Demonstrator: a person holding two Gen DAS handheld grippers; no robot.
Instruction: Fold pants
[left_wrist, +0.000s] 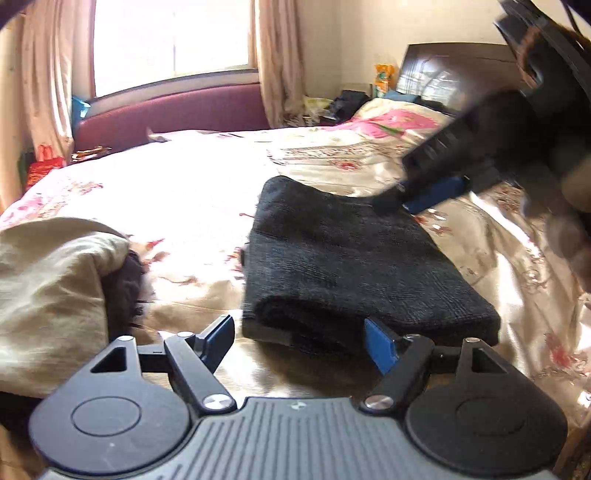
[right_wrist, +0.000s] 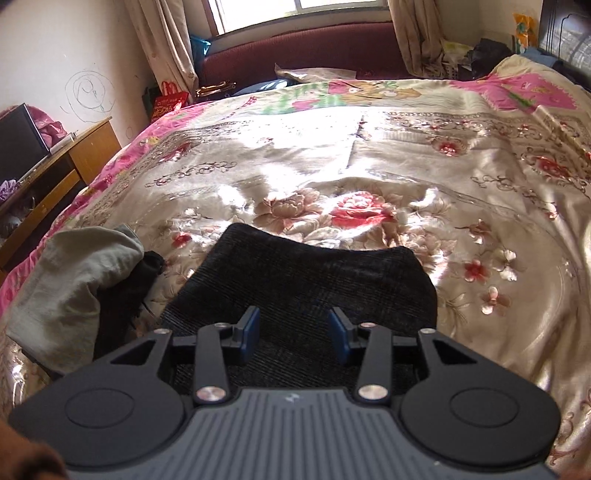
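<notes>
The black pants (left_wrist: 351, 266) lie folded into a thick rectangle on the floral bedspread (left_wrist: 184, 192). My left gripper (left_wrist: 299, 341) stands wide open just in front of their near folded edge, and its right pad (left_wrist: 380, 343) is level with that edge. Nothing is pressed between its fingers. My right gripper (left_wrist: 432, 188), blurred, hovers at the pants' far right corner in the left wrist view. In its own view the right gripper (right_wrist: 294, 332) stands over the pants (right_wrist: 314, 280) with its blue pads apart and the cloth lying below them, not pinched.
A crumpled beige garment (left_wrist: 48, 295) over a dark one lies left of the pants, also visible as the beige heap (right_wrist: 74, 273). A wooden desk (right_wrist: 55, 173) stands off the bed's left side. A maroon padded bench (left_wrist: 166, 114) runs under the window.
</notes>
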